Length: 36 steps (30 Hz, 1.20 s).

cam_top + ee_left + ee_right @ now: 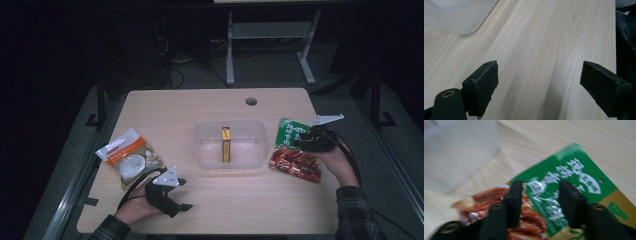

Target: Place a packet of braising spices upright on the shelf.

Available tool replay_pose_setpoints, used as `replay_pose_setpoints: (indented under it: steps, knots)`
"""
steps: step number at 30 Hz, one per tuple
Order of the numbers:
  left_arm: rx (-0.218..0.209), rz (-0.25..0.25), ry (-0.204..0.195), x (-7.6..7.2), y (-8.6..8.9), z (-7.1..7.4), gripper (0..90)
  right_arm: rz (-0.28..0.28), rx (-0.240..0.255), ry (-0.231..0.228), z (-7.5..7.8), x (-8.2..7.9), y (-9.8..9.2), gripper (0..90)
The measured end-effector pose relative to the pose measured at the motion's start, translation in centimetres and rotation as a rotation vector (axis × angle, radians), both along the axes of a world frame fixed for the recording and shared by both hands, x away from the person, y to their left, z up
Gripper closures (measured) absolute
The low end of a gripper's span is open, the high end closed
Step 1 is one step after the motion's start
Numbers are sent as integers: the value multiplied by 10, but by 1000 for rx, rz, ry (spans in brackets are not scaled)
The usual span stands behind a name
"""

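A green and red snack pouch (286, 159) lies flat on the wooden table to the right of a clear plastic bin (207, 161). My right gripper (298, 141) sits low over the pouch's green upper half. In the right gripper view, the pouch (579, 170) shows between the two parted jaws of the right gripper (539, 195), and I see no pad pressing on it. A narrow yellow and red box (226, 144) lies inside the bin. My left gripper (185, 195) rests near the front left of the table. The left gripper (539, 82) is open over bare wood.
A white and orange snack bag (129, 156) lies at the table's left, just behind my left hand. The bin's corner (456, 17) shows in the left gripper view and its blurred wall (454, 152) in the right gripper view. A cable hole (251, 101) is near the far edge.
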<state>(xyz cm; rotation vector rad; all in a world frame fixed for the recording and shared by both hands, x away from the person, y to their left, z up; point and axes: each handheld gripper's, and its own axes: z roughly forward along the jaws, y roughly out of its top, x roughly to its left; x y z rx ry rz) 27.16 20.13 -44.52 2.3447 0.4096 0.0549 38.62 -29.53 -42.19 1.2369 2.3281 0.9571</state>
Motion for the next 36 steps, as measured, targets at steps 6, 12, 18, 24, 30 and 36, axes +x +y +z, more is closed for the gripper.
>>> replay_pose_setpoints:
  steps: [6, 12, 18, 24, 30, 36]
  knots:
    - [-5, 9, 4, 0, 0, 0, 143, -69, -11, -12, -5, 22, -5, 779]
    - [1, 6, 9, 1, 0, -1, 143, -173, -24, 2, -18, 51, -13, 899]
    - [3, 8, 15, 1, 0, -3, 143, -228, -50, 2, -24, 68, -16, 900]
    - [6, 7, 15, 1, 0, -3, 144, -240, -94, 11, -29, 83, -16, 900]
    - [8, 10, 20, 1, 1, -4, 144, -244, -119, 28, -33, 89, -17, 900]
    - [7, 8, 22, 1, 0, -5, 144, -254, -123, 52, -41, 92, -22, 900]
